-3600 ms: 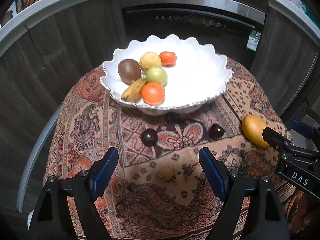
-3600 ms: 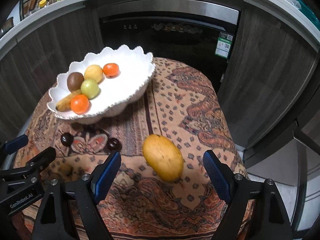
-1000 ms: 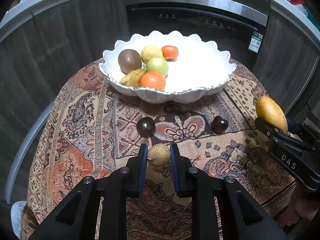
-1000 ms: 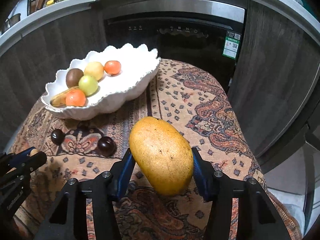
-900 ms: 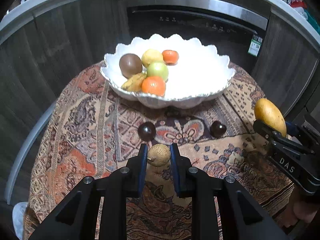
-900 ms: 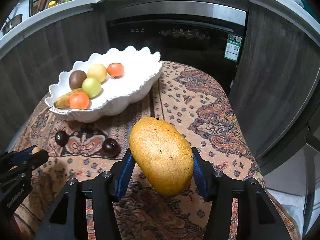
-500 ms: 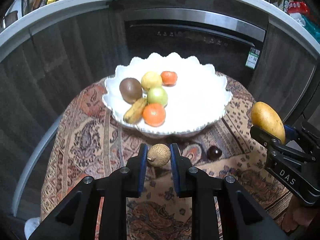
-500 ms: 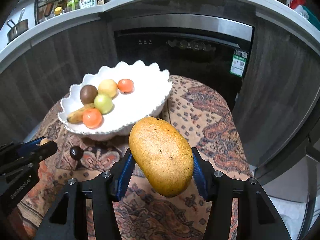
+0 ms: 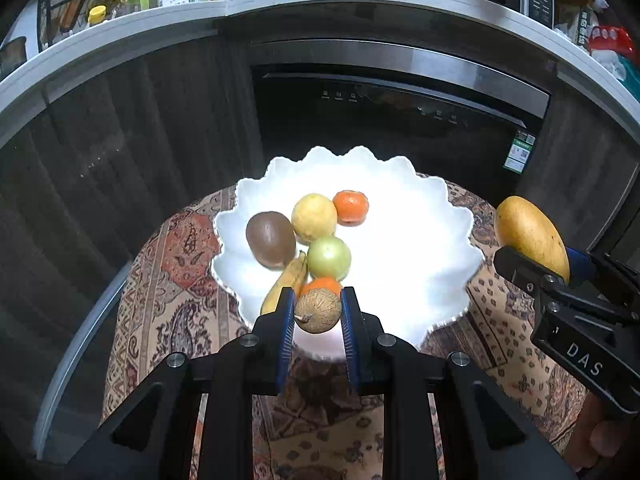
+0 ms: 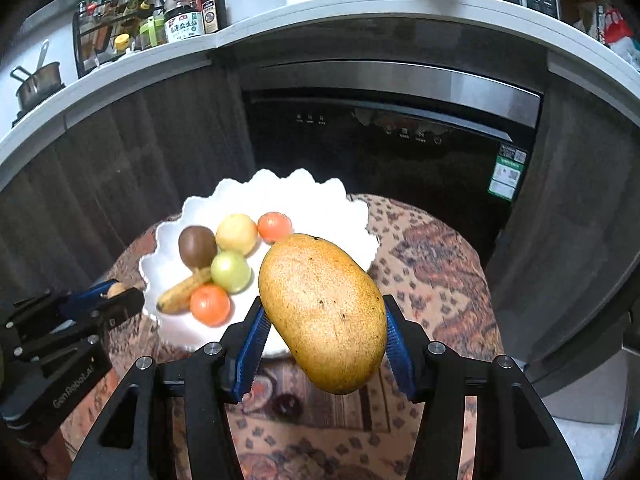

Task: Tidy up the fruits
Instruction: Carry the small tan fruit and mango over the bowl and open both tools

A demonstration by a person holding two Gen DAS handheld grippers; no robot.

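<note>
Right now your left gripper (image 9: 318,312) is clamped on a small tan, rough-skinned round fruit (image 9: 318,310), pinched between the two blue pads with its stubby stem end pointing to the left pad. You hold it in the air over the near rim of the white scalloped bowl (image 9: 420,240), just in front of the fruit already lying there.

Your right gripper (image 10: 323,334) is closed on the mango (image 10: 323,312), a big yellow-orange one with dark specks. It sits tilted between the pads, its narrow end up and toward the bowl, its fat end hanging below the fingers. From the left camera you can see the mango (image 9: 530,232) raised off to the right of the bowl, beside its right edge rather than over it.

Inside the bowl, all on its left half, lie a brown kiwi (image 9: 270,240), a yellow round fruit (image 9: 314,217), a small orange (image 9: 351,207) at the back, a green round fruit (image 9: 329,257), a banana (image 9: 285,289) and a second orange (image 10: 210,305) at the front, which your left fingers partly hide in the left view. The right half of the bowl is bare white.

The bowl stands on a patterned cloth (image 9: 176,280) covering a round table. One dark round fruit (image 10: 287,403) shows on the cloth beneath the mango in the right view. Behind the table is a dark oven door (image 10: 380,148) under a countertop with bottles (image 10: 185,12).
</note>
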